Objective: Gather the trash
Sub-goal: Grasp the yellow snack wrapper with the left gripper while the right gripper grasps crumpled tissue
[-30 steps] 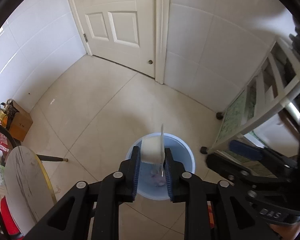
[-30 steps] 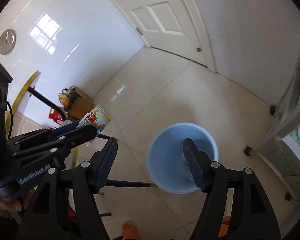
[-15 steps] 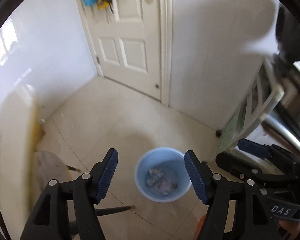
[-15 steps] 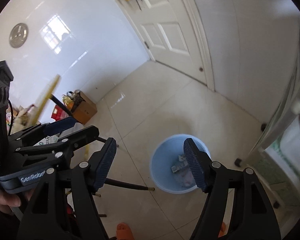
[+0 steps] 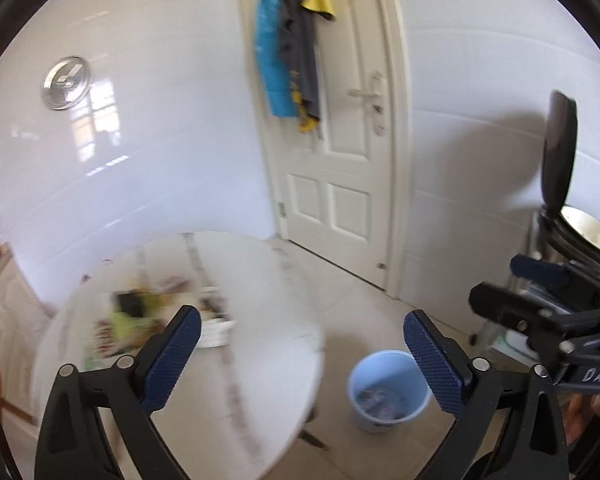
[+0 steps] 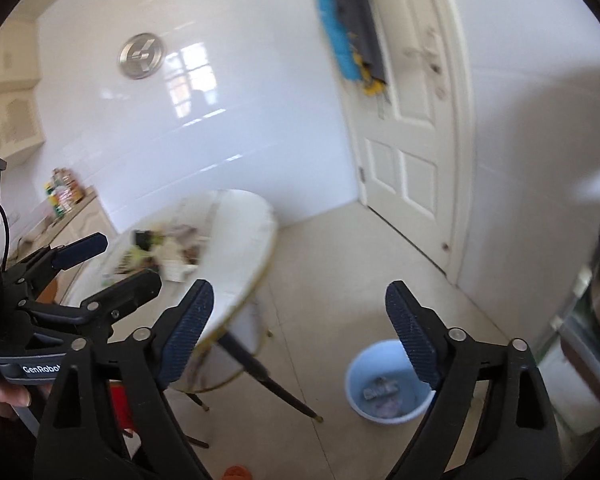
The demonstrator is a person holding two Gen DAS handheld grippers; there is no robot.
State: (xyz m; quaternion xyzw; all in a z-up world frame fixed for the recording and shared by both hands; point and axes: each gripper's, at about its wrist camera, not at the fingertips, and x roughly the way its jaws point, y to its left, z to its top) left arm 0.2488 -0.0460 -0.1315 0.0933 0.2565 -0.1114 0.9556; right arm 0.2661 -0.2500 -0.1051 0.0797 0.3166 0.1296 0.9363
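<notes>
Left gripper [image 5: 302, 356]: jaws opening, fingers wide apart, nothing seen between them. Right gripper [image 6: 300, 334]: jaws opening, fingers likewise spread, nothing gripped.

Bin [image 5: 386, 390], pale blue, is seen on the floor [image 5: 352, 280] below and beyond the left fingertips, toward the right finger; trash [image 5: 376, 398] is seen lying in its bottom. From the right wrist, the bin [image 6: 388, 382] is found just inside the right finger, partly covered by it.

Table [image 5: 260, 280], round and white, is seen past the left finger in both views; clutter [image 5: 140, 312] on it is blurred, items not told apart. Farther off, a door [image 5: 336, 184] with hanging cloths [image 5: 288, 40], and a wall clock [image 5: 66, 82].
</notes>
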